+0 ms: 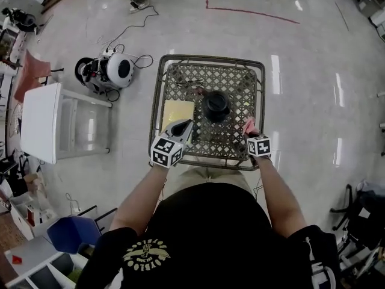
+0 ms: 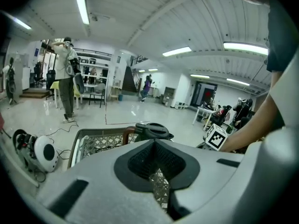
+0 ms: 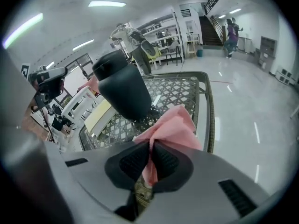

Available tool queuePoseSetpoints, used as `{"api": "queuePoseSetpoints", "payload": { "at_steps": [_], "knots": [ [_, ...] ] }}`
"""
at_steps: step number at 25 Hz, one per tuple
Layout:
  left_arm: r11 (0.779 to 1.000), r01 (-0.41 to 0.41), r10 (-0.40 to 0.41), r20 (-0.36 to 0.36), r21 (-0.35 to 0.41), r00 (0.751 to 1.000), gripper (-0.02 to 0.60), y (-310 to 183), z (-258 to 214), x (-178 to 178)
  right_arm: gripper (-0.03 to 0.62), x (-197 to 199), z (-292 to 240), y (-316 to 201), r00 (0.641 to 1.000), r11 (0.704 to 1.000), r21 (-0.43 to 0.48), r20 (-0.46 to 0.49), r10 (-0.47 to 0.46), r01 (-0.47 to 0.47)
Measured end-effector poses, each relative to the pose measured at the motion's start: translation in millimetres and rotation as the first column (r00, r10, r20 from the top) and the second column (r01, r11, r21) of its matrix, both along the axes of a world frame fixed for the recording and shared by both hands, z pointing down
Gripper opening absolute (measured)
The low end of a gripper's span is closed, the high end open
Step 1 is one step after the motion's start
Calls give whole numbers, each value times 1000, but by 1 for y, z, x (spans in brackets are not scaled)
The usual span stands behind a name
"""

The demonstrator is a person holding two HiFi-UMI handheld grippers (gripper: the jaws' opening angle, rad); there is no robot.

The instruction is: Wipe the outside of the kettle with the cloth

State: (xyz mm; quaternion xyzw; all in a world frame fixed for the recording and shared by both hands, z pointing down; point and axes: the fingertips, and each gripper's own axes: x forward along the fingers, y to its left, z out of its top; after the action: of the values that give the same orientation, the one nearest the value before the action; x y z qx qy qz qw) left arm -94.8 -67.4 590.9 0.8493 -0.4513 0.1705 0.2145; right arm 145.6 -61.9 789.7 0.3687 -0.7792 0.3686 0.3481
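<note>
A black kettle (image 1: 215,105) stands upright in the middle of a metal lattice table (image 1: 161,89). Its dark body (image 3: 122,90) rises just ahead and left of my right gripper (image 3: 150,149), which is shut on a pink cloth (image 3: 169,129). In the head view that gripper (image 1: 249,132) hovers at the table's near right, and the cloth (image 1: 248,125) stays a short way off the kettle. My left gripper (image 1: 185,127) is over the near left of the table, its jaws together and empty. From the left gripper (image 2: 154,146) the kettle's lid (image 2: 152,129) shows just beyond.
A pale yellow flat piece (image 1: 178,113) lies on the table left of the kettle. On the floor to the left stand a white side table (image 1: 41,122) and a round white device (image 1: 114,71) with cables. A person (image 2: 70,78) stands farther off.
</note>
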Motion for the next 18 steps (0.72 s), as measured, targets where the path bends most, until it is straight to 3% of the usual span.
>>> {"api": "queuePoseSetpoints", "payload": {
  "at_steps": [5, 8, 13, 18],
  "knots": [
    [999, 52, -53, -31, -13, 998, 11, 13, 3, -32, 35, -4, 11, 5, 999, 1000, 5, -32, 19, -19],
    [998, 68, -68, -16, 9, 998, 11, 15, -1, -48, 127, -15, 12, 7, 999, 1000, 13, -32, 3, -2],
    [996, 91, -91, 11, 19, 996, 11, 10, -11, -67, 187, -24, -5, 12, 997, 998, 59, -79, -5, 9],
    [984, 156, -159, 22, 87, 987, 11, 4, -31, -82, 199, -34, -47, 19, 999, 990, 137, -16, 46, -43]
  ]
}}
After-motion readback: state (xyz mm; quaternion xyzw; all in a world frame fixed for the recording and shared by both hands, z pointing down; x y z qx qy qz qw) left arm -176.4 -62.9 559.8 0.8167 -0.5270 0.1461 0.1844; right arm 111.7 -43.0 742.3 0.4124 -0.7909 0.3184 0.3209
